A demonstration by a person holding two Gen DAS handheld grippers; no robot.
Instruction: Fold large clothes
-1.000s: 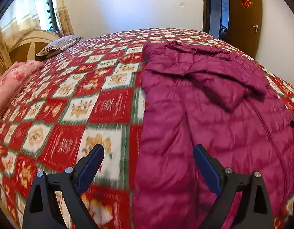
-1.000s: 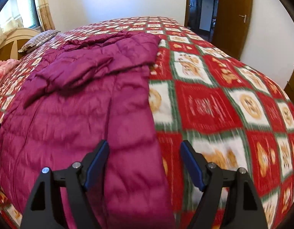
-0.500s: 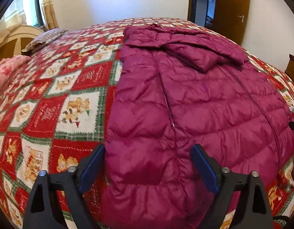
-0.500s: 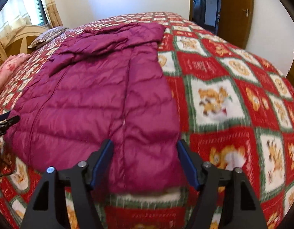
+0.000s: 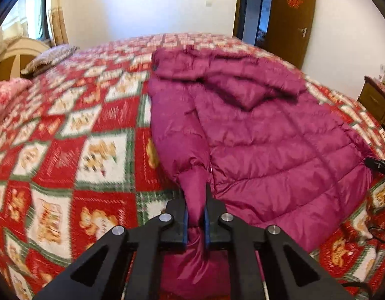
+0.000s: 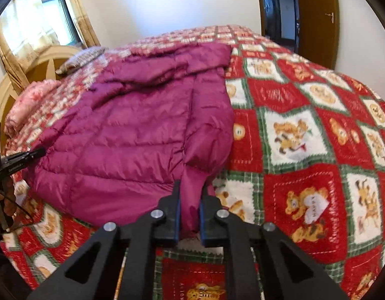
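Note:
A magenta quilted down coat [image 5: 267, 135] [image 6: 132, 135] lies spread on the bed, its hood and sleeves bunched at the far end. My left gripper [image 5: 195, 200] is shut on the near left corner of the coat's hem, and fabric bulges out between its blue pads. At the near right corner of the hem my right gripper [image 6: 190, 197] is shut on the cloth in the same way. Both pinched corners are drawn up into a peak off the blanket. Each view shows the other gripper's tip at the coat's far side edge.
The bed is covered by a red, white and green checked blanket [image 5: 67, 155] [image 6: 304, 135] with bear pictures. Pillows [image 5: 47, 57] and a pink folded quilt [image 6: 30, 105] lie by the headboard on the left. A brown door [image 5: 289, 17] and a wooden cabinet [image 5: 377, 100] stand on the right.
Both grippers went from wide open to shut on the coat's near hem corners. Both moved in over the hem, and the cloth at each corner now puckers upward.

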